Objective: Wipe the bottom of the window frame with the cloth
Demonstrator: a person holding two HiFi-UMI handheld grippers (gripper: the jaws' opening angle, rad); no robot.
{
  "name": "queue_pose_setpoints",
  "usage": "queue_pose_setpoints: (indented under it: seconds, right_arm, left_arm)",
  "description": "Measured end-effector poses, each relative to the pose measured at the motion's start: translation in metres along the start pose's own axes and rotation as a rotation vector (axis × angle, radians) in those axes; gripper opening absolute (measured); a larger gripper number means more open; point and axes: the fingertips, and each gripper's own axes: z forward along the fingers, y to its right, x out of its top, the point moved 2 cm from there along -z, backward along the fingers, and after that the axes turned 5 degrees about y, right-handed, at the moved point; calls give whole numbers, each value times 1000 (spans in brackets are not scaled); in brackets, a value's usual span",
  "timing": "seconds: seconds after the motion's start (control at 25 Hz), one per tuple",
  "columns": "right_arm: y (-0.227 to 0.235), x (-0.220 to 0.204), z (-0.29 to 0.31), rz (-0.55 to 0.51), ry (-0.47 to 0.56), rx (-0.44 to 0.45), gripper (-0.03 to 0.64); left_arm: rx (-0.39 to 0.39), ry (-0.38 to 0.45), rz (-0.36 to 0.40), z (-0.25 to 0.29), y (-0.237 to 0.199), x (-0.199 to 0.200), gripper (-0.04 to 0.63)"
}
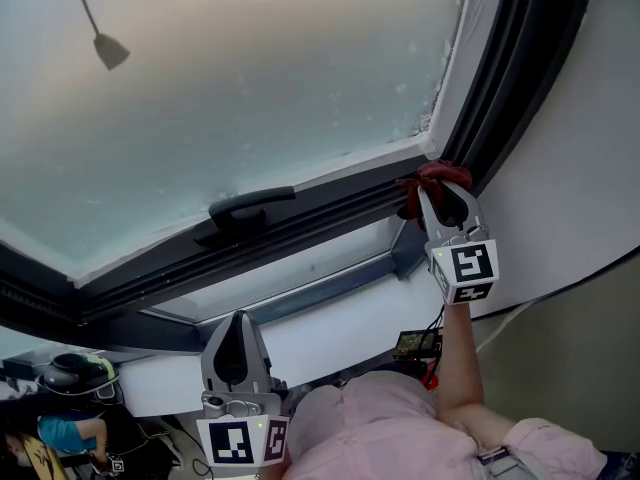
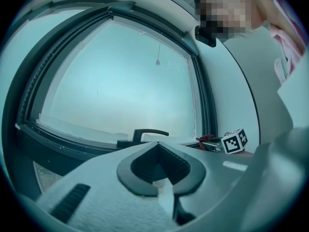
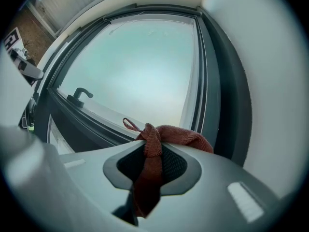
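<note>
A dark red cloth (image 1: 432, 177) is bunched at the right end of the dark bottom window frame (image 1: 300, 230), close to the corner. My right gripper (image 1: 442, 190) is shut on the cloth, which hangs between its jaws in the right gripper view (image 3: 153, 153). From the left gripper view, the cloth (image 2: 205, 139) and the marker cube (image 2: 235, 140) show at the sill's right end. My left gripper (image 1: 236, 330) is held low, well below the frame, shut with nothing between its jaws (image 2: 161, 180).
A black window handle (image 1: 248, 206) sits on the bottom frame left of centre. A pull cord with a weight (image 1: 108, 50) hangs before the frosted glass. A white wall (image 1: 580, 168) bounds the right side. A white sill (image 1: 330, 338) lies below the frame.
</note>
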Motion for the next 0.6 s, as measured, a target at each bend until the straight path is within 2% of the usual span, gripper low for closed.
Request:
queue_pose_setpoints:
  seconds: [0.24, 0.48, 0.6]
  right_arm:
    - [4, 0, 0, -17, -24, -40, 83]
    - [2, 2, 2, -75, -118, -110, 83]
    - [-5, 6, -2, -35, -140, -120, 83]
  left_arm:
    - [13, 4, 6, -9, -7, 5, -6]
    - [36, 3, 5, -33, -25, 11, -6]
    - [45, 5, 3, -49, -37, 14, -6]
